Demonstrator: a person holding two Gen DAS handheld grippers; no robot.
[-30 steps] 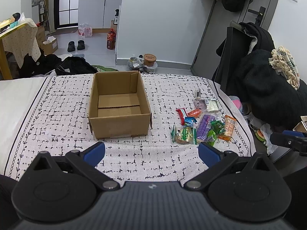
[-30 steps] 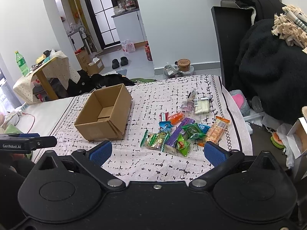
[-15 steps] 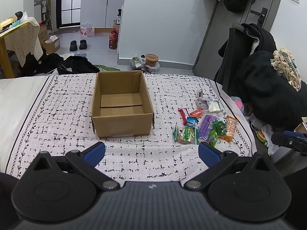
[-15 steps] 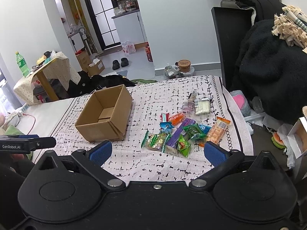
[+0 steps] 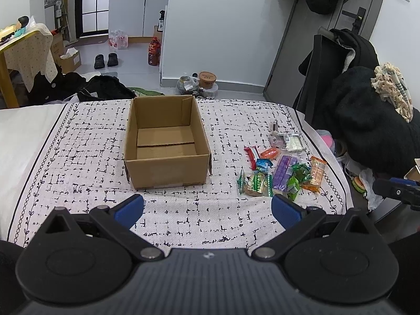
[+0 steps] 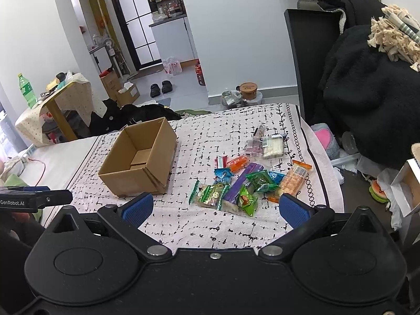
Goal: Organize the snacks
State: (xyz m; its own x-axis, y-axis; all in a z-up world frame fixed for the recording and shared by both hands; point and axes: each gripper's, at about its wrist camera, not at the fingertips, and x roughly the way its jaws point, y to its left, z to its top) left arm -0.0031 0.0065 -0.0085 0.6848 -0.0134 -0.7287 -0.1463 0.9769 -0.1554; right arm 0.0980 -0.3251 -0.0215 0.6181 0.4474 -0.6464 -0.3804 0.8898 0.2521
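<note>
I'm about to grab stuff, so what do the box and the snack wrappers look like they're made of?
The box looks like plain brown corrugated cardboard, matte, with folded flaps and seams showing. The snack wrappers look like thin plastic or foil film: bright print, crinkled, with crimped ends; some appear clear. Both claws are open.

An open cardboard box (image 5: 168, 141) is seen upright and empty on the patterned cloth. To its right, well apart from it, a loose cluster of wrapped snacks (image 6: 244, 176) is spread flat, some overlapping, among them a purple packet (image 6: 242, 183) and an orange cracker pack (image 6: 294, 177).
</note>
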